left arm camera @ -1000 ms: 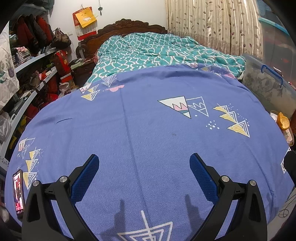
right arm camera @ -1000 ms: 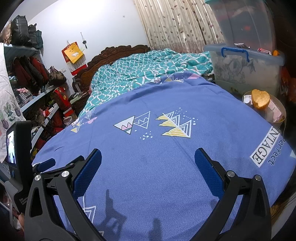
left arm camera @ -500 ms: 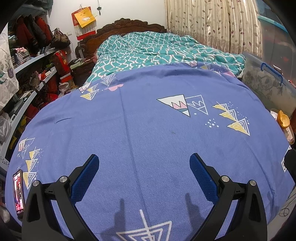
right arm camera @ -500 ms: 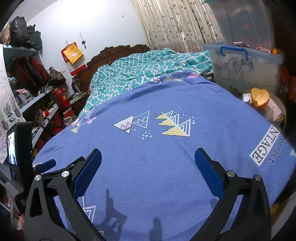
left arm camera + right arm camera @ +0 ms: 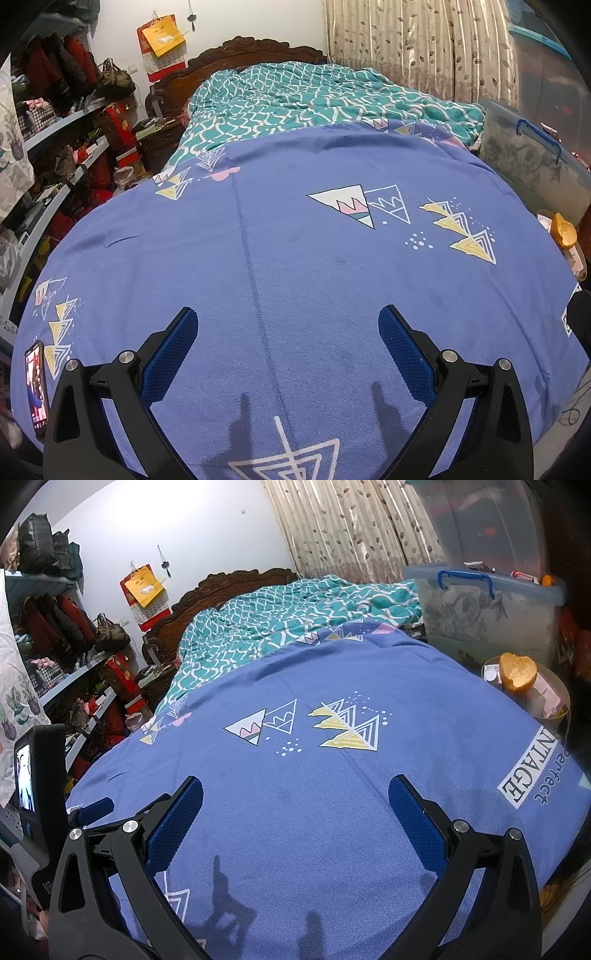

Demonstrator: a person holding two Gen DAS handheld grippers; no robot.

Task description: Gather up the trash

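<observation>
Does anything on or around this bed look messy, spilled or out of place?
Nothing looks spilled or broken. The blue sheet lies smooth with no litter on it. The teal quilt is rumpled at the head end. Beside the bed, a round bin is heaped above its rim, an orange peel on top. Both grippers are open and hold nothing.

Trash sits in a round open-top bin (image 5: 550, 716) at the right edge of the bed (image 5: 314, 794), just in front of the clear storage box (image 5: 487, 616). On top: an orange peel (image 5: 517, 672), cupped, pith side partly showing. Beside it a small white carton (image 5: 491, 672) and a pink wrapper (image 5: 546, 694), leaning on the rim. Left view shows only the peel (image 5: 563, 230) and the bin's edge. No trash visible on the blue bedspread (image 5: 295, 277).
</observation>
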